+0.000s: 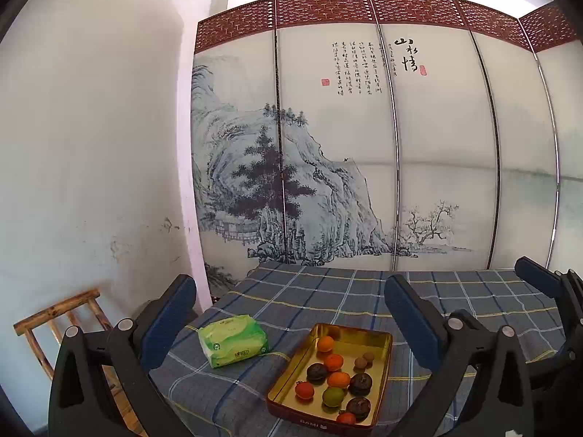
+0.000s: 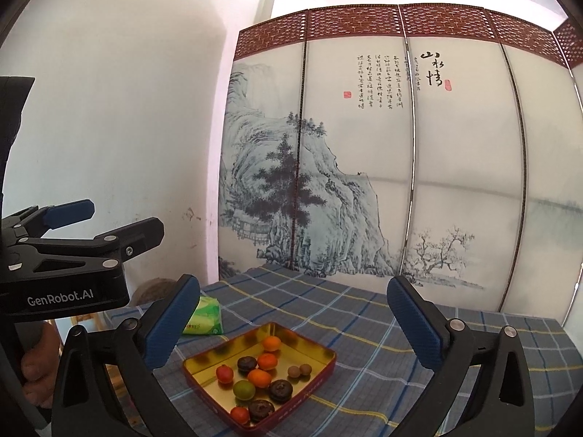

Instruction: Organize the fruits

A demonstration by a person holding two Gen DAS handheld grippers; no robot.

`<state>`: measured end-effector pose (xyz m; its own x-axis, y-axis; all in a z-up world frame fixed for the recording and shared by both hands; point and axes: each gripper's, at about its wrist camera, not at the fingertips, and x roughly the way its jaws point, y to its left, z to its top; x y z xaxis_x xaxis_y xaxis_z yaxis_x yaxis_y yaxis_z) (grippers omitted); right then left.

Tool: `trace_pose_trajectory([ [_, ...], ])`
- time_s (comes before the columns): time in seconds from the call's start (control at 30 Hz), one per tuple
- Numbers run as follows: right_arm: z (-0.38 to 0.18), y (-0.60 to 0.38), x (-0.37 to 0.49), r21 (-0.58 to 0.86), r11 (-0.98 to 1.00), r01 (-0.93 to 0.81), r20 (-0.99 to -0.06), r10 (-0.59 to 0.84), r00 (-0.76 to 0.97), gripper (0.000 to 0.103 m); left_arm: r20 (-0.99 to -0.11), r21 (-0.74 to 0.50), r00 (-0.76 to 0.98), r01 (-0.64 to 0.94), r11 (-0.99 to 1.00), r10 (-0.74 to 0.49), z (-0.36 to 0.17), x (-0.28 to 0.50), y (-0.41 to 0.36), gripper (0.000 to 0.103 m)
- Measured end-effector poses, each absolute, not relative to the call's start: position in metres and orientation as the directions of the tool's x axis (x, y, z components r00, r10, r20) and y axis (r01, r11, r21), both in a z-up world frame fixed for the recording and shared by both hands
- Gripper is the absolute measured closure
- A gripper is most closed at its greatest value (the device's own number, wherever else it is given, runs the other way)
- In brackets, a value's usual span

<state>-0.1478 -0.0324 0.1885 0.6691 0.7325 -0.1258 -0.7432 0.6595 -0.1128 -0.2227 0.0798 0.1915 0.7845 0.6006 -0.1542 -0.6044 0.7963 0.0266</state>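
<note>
On the tabletop in the left wrist view, covered with a blue plaid cloth, I see a gold-lined rectangular tin holding the fruits: three oranges, a green citrus, two small red-orange fruits, three dark round fruits and two small brown ones. A green tissue pack lies just beside the tin, to its left. My left hand-held gripper hovers above the near edge, fingers spread wide, holding nothing. A wooden stool stands at the left wall, and a painted folding screen stands behind.

In the right wrist view, my right hand-held gripper is likewise spread and empty, raised above the tin. The fruits all lie inside the tin. The tissue pack is partly hidden behind the left finger. The left hand-held gripper appears at the left edge, jaws apart, with the holder's hand below it.
</note>
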Motion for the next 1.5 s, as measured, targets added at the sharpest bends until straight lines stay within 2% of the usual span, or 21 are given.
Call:
trace_pose_trajectory([
  [1.5, 0.182, -0.033, -0.148, -0.099, 0.659, -0.746, -0.145, 0.732, 0.666, 0.0, -0.197, 0.007, 0.768, -0.62, 0.785, 0.609, 0.177, -0.219, 0.084, 0.0],
])
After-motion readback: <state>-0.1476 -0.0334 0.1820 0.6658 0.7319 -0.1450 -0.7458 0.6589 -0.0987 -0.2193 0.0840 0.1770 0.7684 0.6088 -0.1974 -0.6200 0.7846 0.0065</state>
